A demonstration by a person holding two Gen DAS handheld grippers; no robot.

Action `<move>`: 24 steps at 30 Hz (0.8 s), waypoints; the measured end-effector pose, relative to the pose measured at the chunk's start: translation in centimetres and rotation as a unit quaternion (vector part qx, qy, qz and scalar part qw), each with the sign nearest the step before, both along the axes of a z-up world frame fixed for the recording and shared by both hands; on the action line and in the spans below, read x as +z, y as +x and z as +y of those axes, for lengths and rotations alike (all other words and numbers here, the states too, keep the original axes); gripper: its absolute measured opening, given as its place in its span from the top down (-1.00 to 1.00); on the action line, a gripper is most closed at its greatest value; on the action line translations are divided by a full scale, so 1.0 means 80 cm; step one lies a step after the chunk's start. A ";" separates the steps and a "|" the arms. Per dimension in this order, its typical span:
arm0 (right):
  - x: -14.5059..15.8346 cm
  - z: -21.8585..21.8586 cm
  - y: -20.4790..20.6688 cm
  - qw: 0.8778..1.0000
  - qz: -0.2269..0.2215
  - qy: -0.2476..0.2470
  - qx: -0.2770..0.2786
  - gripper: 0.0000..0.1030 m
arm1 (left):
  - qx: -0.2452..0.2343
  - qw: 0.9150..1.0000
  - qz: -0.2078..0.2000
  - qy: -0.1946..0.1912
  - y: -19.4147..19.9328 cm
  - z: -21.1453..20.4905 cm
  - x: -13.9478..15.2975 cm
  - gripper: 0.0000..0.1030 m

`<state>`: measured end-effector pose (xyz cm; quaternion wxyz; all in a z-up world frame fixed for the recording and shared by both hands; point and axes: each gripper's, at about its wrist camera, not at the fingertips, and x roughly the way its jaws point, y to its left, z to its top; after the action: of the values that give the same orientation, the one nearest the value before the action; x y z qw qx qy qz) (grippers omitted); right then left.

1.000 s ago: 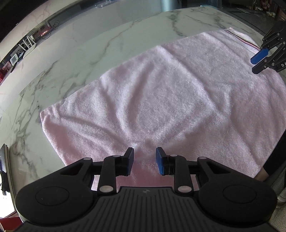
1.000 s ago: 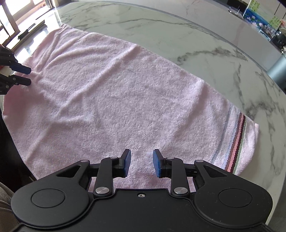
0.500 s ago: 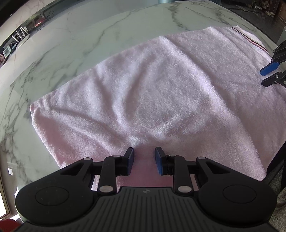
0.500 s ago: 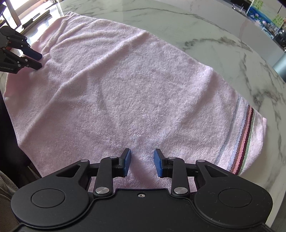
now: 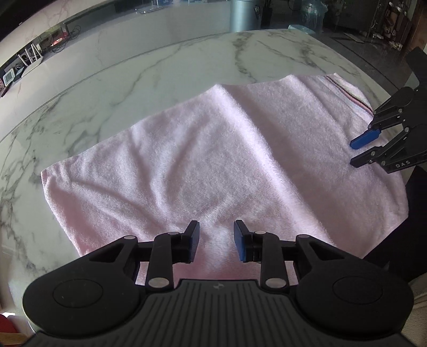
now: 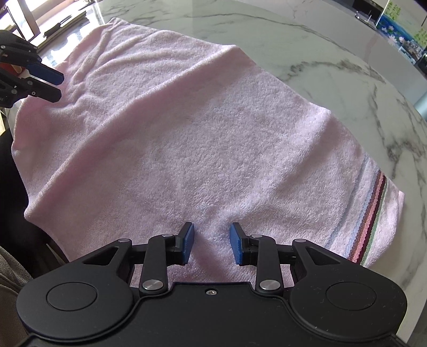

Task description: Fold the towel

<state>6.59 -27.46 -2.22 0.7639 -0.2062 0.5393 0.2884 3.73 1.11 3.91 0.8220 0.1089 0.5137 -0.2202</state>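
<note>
A white marble table (image 5: 165,69) with grey veins fills most of both views, its curved edge sweeping round from nine o'clock to two o'clock. Beyond that edge in the left view, at twelve o'clock, a grey cylinder (image 5: 244,14) stands upright, with a pale blue object (image 5: 301,28) just beside it at one o'clock; what that is I cannot tell. At ten o'clock a low counter holds a white rack (image 5: 32,54) and some tangled cables (image 5: 62,42). In the right view, a colourful picture (image 6: 400,34) stands at two o'clock, well beyond the table, and a dark flat object (image 6: 62,22) lies at eleven o'clock.
</note>
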 end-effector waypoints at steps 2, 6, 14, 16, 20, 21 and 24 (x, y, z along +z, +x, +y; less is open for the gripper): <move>-0.003 0.004 0.000 1.000 0.000 0.000 -0.001 0.41 | 0.011 1.000 0.013 -0.016 -0.001 -0.015 0.003 0.30; -0.005 0.005 -0.001 1.000 -0.003 0.002 -0.004 0.40 | 0.028 0.998 0.042 -0.029 -0.008 -0.047 -0.001 0.26; -0.004 0.002 -0.002 1.000 -0.007 0.005 -0.002 0.39 | 0.100 0.990 0.095 -0.033 -0.023 -0.065 -0.025 0.26; -0.004 0.001 -0.002 1.000 -0.007 0.007 -0.001 0.39 | 0.115 0.987 0.105 -0.032 -0.024 -0.066 -0.030 0.26; -0.004 0.000 -0.003 1.000 -0.009 0.009 -0.002 0.39 | 0.123 0.986 0.114 -0.021 -0.025 -0.078 -0.040 0.26; -0.004 0.000 -0.003 1.000 -0.009 0.009 -0.003 0.39 | 0.123 0.985 0.116 -0.024 -0.025 -0.080 -0.042 0.26; -0.004 0.000 -0.004 1.000 -0.011 0.011 -0.005 0.39 | 0.123 0.985 0.121 -0.027 -0.027 -0.085 -0.046 0.27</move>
<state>6.28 -27.44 -2.56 0.7733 -0.1982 0.5288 0.2884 1.55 -5.70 0.27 0.7775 -0.0049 0.6123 -0.1433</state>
